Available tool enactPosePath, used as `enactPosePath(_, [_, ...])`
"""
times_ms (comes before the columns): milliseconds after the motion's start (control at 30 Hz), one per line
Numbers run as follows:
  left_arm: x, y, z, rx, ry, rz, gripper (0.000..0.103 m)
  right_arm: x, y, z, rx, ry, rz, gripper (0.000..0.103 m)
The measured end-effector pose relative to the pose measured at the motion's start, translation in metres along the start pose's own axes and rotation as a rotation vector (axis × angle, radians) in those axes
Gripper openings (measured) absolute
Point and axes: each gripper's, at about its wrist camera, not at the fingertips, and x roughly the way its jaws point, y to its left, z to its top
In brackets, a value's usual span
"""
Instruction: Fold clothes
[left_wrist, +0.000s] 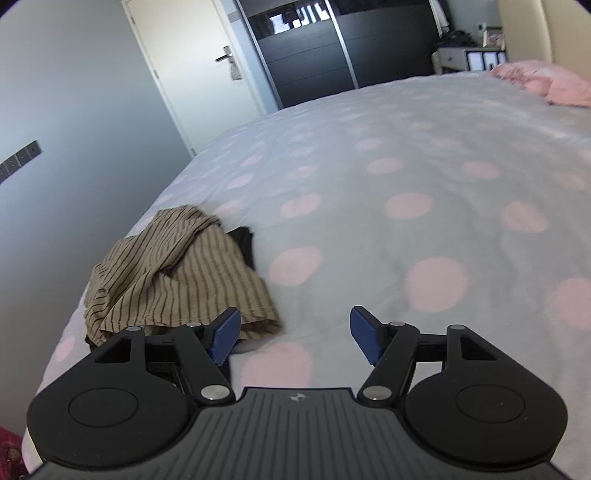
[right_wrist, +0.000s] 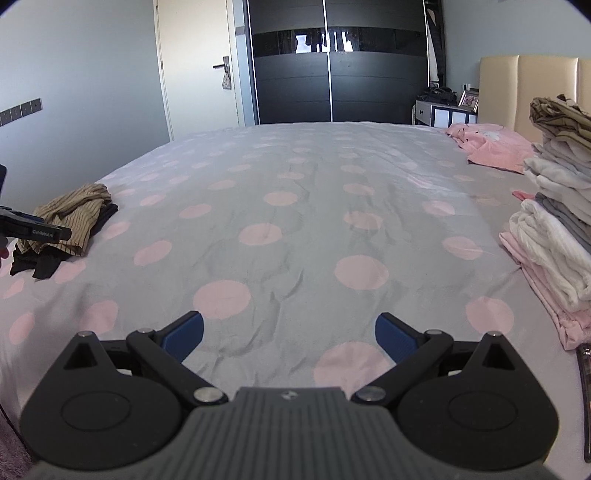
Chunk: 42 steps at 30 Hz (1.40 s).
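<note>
**Both grippers empty over the polka-dot bed, crumpled clothes off to the left**

The left gripper (left_wrist: 293, 334) hangs over the bedspread (left_wrist: 369, 177) with its jaws well apart and nothing between the blue pads (left_wrist: 226, 338). Just ahead and to its left sits a crumpled tan striped garment (left_wrist: 177, 280), its hem lying right by the left pad, though whether they touch is hard to call. A black garment (left_wrist: 244, 242) pokes out from under it, mostly buried, so there's no telling what it is.

The right gripper (right_wrist: 289, 334) is spread wide too, holding nothing, only grey-and-pink dotted sheet under it. From that view the same striped pile (right_wrist: 70, 218) lies near the bed's left edge, partly blocked by the other gripper's black finger (right_wrist: 35, 230) cutting in from the frame edge. On the right a stack of folded clothes (right_wrist: 554, 221) is chopped off by the frame. A pink pillow (right_wrist: 491, 146) lies by the beige headboard (right_wrist: 517, 88). Far behind are a dark wardrobe (right_wrist: 332, 74) and a door (right_wrist: 195, 66)
</note>
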Motion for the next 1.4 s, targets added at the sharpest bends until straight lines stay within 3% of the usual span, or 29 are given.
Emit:
enactPosePath(200, [0.065,0.000,-0.011,0.075,0.070,0.091,0.072,0.031,-0.002,-0.005,-0.056,0.126,-0.083,0.100])
enactPosePath(467, [0.116,0.009,-0.015,0.041,0.090,0.161,0.070,0.063,-0.004,-0.011,-0.084,0.235,-0.135,0.100])
enactPosePath(567, [0.117,0.014,-0.013,0.006,0.076,0.173,0.050,0.069,-0.006,-0.013,-0.082,0.259,-0.140,0.100])
enactPosePath(633, [0.115,0.018,-0.011,-0.003,0.074,0.168,0.026,0.071,-0.006,-0.012,-0.078,0.266,-0.141,0.100])
enactPosePath(700, [0.112,0.025,-0.007,-0.032,0.075,0.137,0.009,0.074,-0.006,-0.012,-0.076,0.273,-0.137,0.100])
enactPosePath(800, [0.103,0.037,0.001,-0.091,0.069,0.098,0.002,0.074,-0.004,-0.012,-0.085,0.271,-0.134,0.100])
enactPosePath(1033, [0.045,0.005,0.022,0.001,-0.021,-0.030,0.001,0.062,-0.004,-0.011,-0.085,0.234,-0.136,0.100])
enactPosePath(1167, [-0.001,-0.027,0.033,0.014,-0.052,-0.178,0.001,0.049,-0.005,-0.009,-0.080,0.208,-0.136,0.100])
enactPosePath(1267, [-0.040,-0.057,0.038,0.047,-0.086,-0.342,0.000,0.039,-0.007,-0.006,-0.075,0.197,-0.138,0.100])
enactPosePath(1400, [-0.089,-0.105,0.036,0.125,-0.129,-0.450,0.000,0.028,-0.011,-0.005,-0.070,0.192,-0.136,0.100])
